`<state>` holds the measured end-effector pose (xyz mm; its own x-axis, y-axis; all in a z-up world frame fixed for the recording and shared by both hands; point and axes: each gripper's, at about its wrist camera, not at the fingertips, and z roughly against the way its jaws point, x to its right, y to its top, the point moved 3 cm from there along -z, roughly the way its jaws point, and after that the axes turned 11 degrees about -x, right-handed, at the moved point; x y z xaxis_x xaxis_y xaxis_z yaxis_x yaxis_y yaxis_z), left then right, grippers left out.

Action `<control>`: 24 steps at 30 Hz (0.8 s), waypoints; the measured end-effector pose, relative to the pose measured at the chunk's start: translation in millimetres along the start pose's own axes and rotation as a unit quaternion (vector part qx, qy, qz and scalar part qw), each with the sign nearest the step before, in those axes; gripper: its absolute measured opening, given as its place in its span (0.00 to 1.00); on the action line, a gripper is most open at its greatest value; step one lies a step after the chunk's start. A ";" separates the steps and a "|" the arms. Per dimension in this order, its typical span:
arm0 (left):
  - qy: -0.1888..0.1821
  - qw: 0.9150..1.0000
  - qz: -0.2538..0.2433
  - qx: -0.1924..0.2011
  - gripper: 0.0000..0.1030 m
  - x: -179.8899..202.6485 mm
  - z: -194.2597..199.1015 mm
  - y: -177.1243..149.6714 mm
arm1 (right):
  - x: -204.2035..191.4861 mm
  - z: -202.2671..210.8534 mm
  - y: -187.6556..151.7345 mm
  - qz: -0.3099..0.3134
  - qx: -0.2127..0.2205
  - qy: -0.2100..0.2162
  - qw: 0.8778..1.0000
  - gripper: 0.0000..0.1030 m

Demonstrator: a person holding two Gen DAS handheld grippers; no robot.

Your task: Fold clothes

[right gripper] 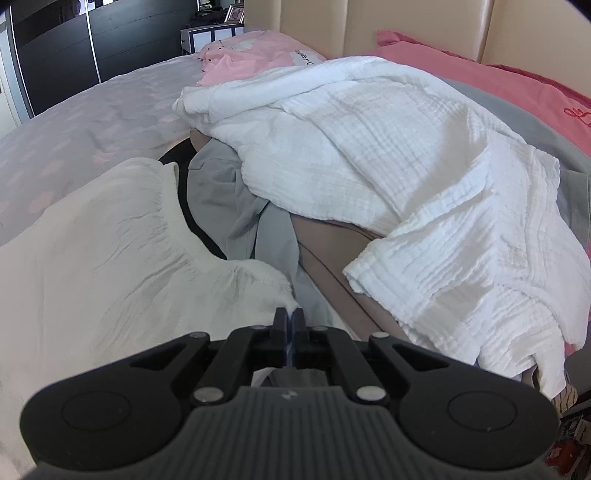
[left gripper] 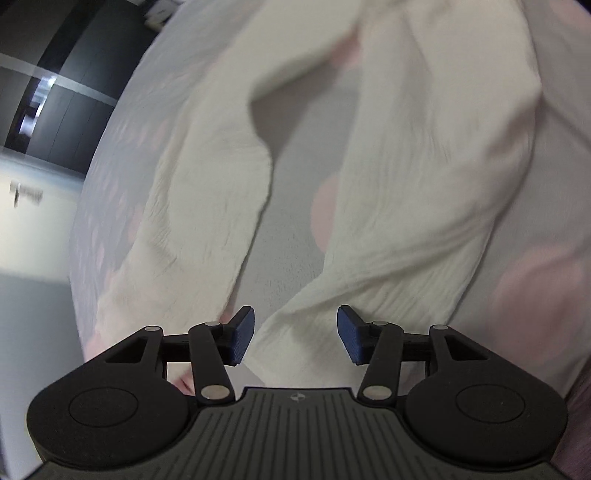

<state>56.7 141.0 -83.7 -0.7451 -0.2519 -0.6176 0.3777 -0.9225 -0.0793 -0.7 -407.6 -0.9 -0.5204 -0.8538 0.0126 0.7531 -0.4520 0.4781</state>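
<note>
On the bed (left gripper: 110,206), our cream trousers (left gripper: 424,206) lie spread, legs apart. Our left gripper (left gripper: 295,328) hangs unclenched over one leg's hem, gripping nothing. Our right gripper (right gripper: 289,319) is clenched on the waistband corner. We should pinch the hem squarely before folding. No containers are visible.

A bed (right gripper: 92,110) with a pale grey sheet dotted in soft pink fills the room. Behind it stands a beige padded headboard (right gripper: 406,26). Pink pillows (right gripper: 480,81) rest against it. A dark wardrobe (right gripper: 55,48) with thin silver strips lines the far wall, beside a small white cabinet (right gripper: 210,37).
</note>
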 end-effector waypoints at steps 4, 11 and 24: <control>0.040 0.996 -0.079 -0.001 0.43 12.5 -16.8 9.0 | 0.1 -3.1 -1.0 0.004 -0.005 -0.003 1.000 0.04; 0.009 0.997 -0.064 -0.040 0.09 14.7 -17.3 18.7 | 0.6 -4.5 0.0 0.004 -0.003 -0.003 1.000 0.04; 0.055 0.976 0.209 -0.004 0.00 -39.4 92.4 -39.7 | 5.8 34.2 4.2 -0.011 0.033 0.038 0.999 0.01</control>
<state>20.2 160.5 16.1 -0.4624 -0.5722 -0.6773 0.6399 -0.7441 0.1919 -14.3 -405.6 31.2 -0.5026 -0.8620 -0.0651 0.7121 -0.4555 0.5343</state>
